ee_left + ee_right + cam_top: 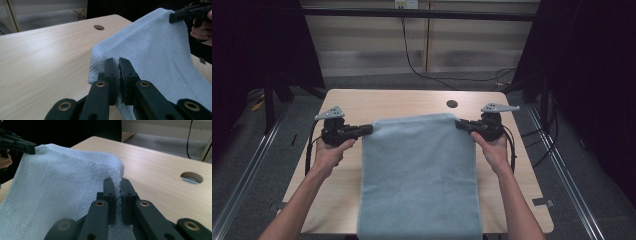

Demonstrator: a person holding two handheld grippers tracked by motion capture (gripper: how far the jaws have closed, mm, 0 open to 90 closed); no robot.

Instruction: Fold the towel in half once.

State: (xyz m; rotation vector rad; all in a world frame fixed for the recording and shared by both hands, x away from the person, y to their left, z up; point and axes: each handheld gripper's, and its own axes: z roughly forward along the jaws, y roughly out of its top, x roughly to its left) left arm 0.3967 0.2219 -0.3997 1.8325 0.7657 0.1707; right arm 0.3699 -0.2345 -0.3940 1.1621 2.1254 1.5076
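no readable text, no labels, no brands, no numbers, no signs on anything

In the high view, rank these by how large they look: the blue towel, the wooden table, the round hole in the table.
1. wooden table, largest
2. blue towel
3. round hole, by far the smallest
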